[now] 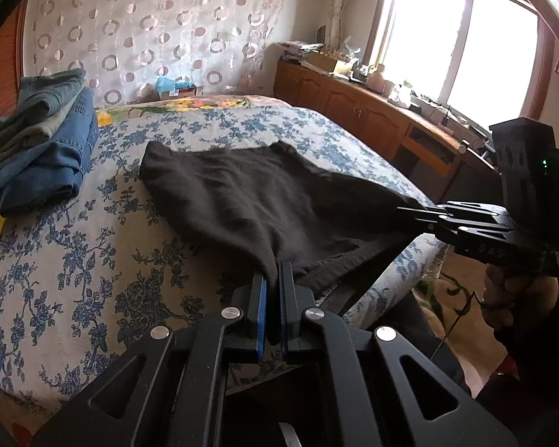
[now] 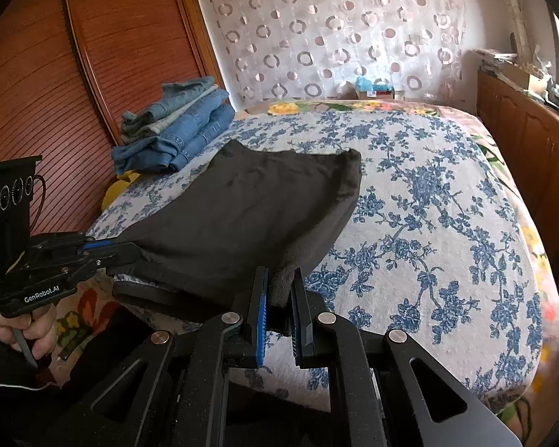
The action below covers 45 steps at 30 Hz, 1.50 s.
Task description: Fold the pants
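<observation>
The bed [image 2: 447,223], under a white cover printed with blue flowers, fills most of both views and serves as the folding surface. It gives enough flat room to spread a garment. In the right wrist view a reddish slatted wooden panel [image 2: 37,74] fills the upper left. A sheer curtain [image 2: 335,29] patterned with rings hangs behind the bed at upper centre.

The dark brown pants [image 1: 249,201] lie across the middle of the left wrist view. Their far end rests flat on the cover, while the near edge is raised toward the camera at two corners. My reading is that the near end is held stretched between the two tools so it can be carried over the far end as a fold. How many folds are already in it I cannot tell.

A stack of folded jeans [image 2: 175,130], blue denim with a greyer pair on top, sits at the left of the bed, apart from the brown pair. It looks like a pile of finished garments kept clear of the working area.

The left gripper [image 1: 273,279], at lower centre of its own view, is clamped on the near left corner, with cloth pinched between its blue-edged pads. The right gripper [image 2: 279,294] is closed on the other near corner, a thick wad of fabric filling the gap. A hand [image 2: 29,331] grips the left tool's handle at lower left of the right wrist view.

White lettering on that tool's body reads "GenRobot.AI". No other writing is legible.
</observation>
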Tool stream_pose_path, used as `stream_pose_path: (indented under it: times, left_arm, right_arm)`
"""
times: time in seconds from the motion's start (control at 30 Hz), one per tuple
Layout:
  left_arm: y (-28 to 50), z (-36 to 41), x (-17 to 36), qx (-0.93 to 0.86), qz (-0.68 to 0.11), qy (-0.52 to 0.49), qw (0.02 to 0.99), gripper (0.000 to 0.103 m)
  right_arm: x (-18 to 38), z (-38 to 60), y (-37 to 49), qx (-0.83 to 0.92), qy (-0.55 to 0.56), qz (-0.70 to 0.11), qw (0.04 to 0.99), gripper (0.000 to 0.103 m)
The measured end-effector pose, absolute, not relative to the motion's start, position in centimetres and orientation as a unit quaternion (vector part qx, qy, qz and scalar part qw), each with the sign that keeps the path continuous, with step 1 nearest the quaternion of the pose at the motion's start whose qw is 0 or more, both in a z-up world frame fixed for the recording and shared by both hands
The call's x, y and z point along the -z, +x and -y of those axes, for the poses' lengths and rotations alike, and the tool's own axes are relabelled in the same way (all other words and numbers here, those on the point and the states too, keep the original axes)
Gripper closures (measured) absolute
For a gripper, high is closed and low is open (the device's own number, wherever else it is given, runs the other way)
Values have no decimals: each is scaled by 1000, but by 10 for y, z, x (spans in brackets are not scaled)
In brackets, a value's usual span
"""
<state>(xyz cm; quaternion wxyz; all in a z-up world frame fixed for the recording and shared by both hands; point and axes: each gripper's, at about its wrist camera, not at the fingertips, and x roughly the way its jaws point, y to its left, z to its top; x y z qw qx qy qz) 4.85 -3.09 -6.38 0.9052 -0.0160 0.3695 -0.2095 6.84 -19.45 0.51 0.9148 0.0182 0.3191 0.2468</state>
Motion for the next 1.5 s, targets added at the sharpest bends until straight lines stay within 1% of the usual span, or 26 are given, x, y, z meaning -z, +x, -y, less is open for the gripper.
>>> stream_pose_path:
  times: [0.37, 0.67, 0.83, 1.2, 1.5]
  left_arm:
    - [31, 29, 45, 222, -348, -18, 911, 97]
    - [36, 28, 40, 223, -343, -19, 912, 97]
    - [55, 26, 39, 213, -341, -19, 916, 97]
    - [105, 18, 30, 182, -329, -24, 926, 97]
    - [134, 16, 36, 171, -335, -30, 926, 97]
  right_arm:
    - [-20, 204, 47, -254, 16, -294, 921, 93]
    - [-25, 209, 45, -256, 17, -280, 925, 93]
    - [-25, 205, 62, -254, 16, -270, 929, 93]
    - [-22, 189, 129, -239, 27, -257, 936, 93]
    - [-16, 174, 167, -219, 24, -263, 939, 93]
